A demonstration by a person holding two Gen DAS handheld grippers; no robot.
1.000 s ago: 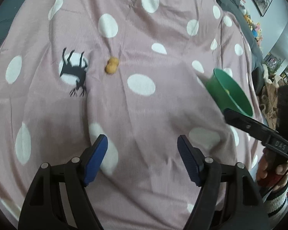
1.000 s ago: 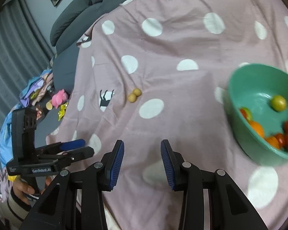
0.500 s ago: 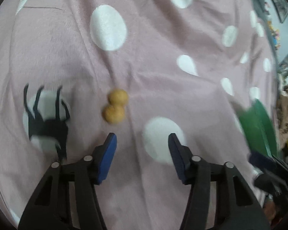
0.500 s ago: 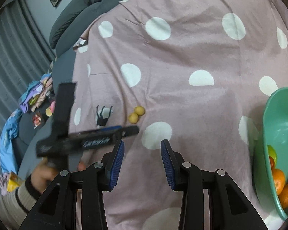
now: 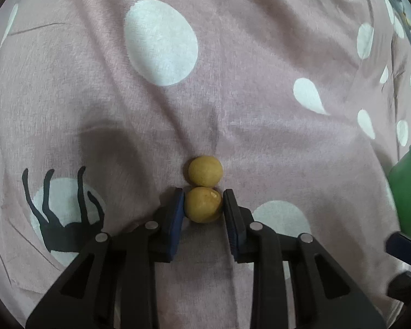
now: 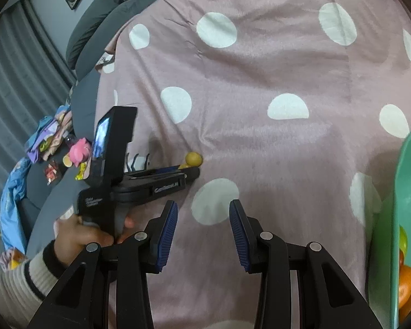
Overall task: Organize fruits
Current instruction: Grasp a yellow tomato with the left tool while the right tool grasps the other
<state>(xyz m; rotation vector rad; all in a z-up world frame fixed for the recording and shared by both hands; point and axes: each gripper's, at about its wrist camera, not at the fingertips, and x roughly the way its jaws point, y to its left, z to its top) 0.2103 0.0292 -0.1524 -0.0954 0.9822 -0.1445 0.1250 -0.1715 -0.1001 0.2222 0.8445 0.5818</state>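
Pink dotted blanket fills the view, green bowl at its right edge with oranges inside. Right gripper hangs parted, nothing between its pads. Left gripper has just closed, pinching the near fruit; the far fruit touches it.

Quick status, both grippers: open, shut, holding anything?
Left gripper: has just been closing, now shut on the nearer yellow fruit, on the pink blanket.
Right gripper: open, nothing between its pads.
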